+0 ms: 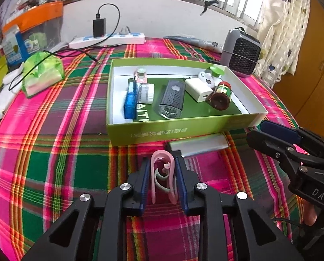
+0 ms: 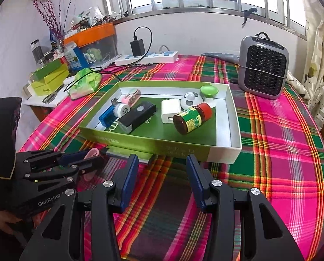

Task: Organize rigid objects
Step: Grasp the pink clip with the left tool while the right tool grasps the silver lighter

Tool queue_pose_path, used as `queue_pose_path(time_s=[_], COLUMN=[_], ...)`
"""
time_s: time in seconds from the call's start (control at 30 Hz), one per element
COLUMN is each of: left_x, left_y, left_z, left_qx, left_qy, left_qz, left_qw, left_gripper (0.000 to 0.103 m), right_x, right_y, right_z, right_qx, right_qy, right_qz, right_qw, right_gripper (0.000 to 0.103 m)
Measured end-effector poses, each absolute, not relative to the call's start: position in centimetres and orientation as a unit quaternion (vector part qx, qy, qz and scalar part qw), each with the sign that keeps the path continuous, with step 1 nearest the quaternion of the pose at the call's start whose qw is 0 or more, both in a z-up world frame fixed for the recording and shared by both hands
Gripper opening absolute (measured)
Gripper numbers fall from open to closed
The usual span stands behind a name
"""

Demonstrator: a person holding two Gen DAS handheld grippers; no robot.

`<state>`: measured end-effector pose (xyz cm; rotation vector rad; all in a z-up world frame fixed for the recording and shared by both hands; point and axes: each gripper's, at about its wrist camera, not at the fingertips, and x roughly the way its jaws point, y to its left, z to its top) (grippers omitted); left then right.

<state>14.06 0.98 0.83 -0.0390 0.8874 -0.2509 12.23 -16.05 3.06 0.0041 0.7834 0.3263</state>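
Pink clip (image 1: 163,175) sits pinched in left gripper (image 1: 163,163), mostly hidden from right gripper (image 2: 162,167), which gapes empty.

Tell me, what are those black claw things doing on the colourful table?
A person is tidying small things into the green box. The left gripper is squeezing a pink clip on the plaid cloth, just in front of the box. The right gripper is open and holds nothing. A brown bottle, a white charger and a black gadget are in the box already.
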Motion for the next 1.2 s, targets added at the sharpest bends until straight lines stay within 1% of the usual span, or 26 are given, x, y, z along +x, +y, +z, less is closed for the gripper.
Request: queue_pose_path(time_s=[0.37,0.6,0.83,1.2], left_x=[13.2,13.1,13.3,13.5], left_y=[4.2,6.5,6.8,7.3], left_z=[1.0,0.6,0.3,0.3], left_qx=[-0.032,-0.057,-0.071,-0.081], left_qy=[0.423,0.430,0.433,0.432], left_qz=[-0.101,-0.096,-0.105,-0.114], left_qw=[0.900,0.896,0.893,0.891], left_gripper=[0.022,0.022,0.022,0.022], right_x=[12.8,13.7,14.3,11.9], right_y=[-14.0,-12.9,-12.4,-10.5], right_z=[2.1,1.2,0.5,0.5], right_qx=[-0.024,-0.040,-0.032,-0.066], right_qy=[0.396,0.407,0.424,0.427], right_qz=[0.193,0.207,0.220,0.278], right_qw=[0.897,0.889,0.878,0.858], right_gripper=[0.047,0.047,0.047,0.047])
